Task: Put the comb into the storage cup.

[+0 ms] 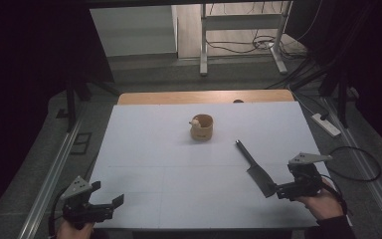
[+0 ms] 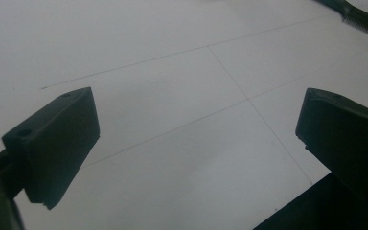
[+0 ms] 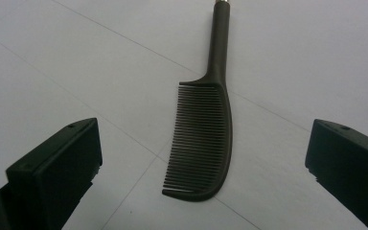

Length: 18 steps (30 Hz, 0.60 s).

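two grippers wait at the near edge of the white table (image 1: 144, 149), one by each near corner, and a dark comb (image 1: 253, 167) is the thing within reach. largest first: the table carries the comb on its right half, closer to the near right corner than to the middle, and a small wooden cup (image 1: 202, 127) standing well apart toward the far edge.

the comb lies flat, its long axis running diagonally, handle pointing away toward the middle of the table and toothed head toward the near right corner. the right gripper (image 1: 280, 190) sits just beside that toothed end, jaws spread wide and holding nothing; in the right gripper view the comb (image 3: 206, 129) lies straight ahead between the two jaws, handle away, teeth facing the left jaw.

the left gripper (image 1: 110, 204) is by the near left corner, also spread wide and empty, well apart from the comb, with just a tip of it (image 2: 364, 19) at the top right of its own view.

so the right hand looks clearly nearer, and a short forward reach along the comb's axis seems to be what the pick calls for.
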Each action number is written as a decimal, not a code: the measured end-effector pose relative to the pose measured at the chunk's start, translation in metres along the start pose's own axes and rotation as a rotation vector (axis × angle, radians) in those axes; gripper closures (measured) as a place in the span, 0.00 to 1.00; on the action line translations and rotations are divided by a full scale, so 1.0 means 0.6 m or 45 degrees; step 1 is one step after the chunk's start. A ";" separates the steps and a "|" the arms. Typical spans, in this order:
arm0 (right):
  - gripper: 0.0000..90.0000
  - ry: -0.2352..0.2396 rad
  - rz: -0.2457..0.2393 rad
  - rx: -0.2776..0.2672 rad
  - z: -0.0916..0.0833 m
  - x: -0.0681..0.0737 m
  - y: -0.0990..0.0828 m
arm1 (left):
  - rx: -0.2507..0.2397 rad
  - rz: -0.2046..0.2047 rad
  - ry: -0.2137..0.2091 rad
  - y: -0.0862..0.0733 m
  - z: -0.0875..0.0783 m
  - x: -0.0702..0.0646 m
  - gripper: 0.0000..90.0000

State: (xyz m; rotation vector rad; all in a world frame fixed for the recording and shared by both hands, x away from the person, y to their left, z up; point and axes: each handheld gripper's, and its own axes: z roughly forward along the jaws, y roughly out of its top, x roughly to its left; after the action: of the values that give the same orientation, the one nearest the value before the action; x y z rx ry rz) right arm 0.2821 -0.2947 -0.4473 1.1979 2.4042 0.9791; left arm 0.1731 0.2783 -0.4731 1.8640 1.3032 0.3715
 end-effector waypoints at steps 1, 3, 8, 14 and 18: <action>0.00 0.002 0.002 0.001 0.001 0.001 0.003 | 0.000 0.000 0.000 0.000 0.000 0.000 0.02; 0.00 0.001 0.005 -0.002 0.002 0.001 0.004 | -0.001 -0.003 -0.002 0.000 0.000 0.000 0.02; 0.00 0.002 0.013 -0.010 0.006 0.001 0.013 | -0.003 -0.003 -0.004 0.000 0.000 0.001 0.02; 0.00 -0.006 0.025 0.000 0.016 -0.005 0.022 | -0.002 -0.005 -0.008 0.000 0.000 0.001 0.02; 0.00 -0.013 0.023 0.008 0.023 -0.008 0.028 | -0.003 -0.007 -0.009 0.000 0.000 0.002 0.02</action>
State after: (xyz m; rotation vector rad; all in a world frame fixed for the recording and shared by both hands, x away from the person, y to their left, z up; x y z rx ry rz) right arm 0.3020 -0.2851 -0.4462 1.2259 2.3942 0.9696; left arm 0.1734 0.2792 -0.4732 1.8582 1.3025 0.3635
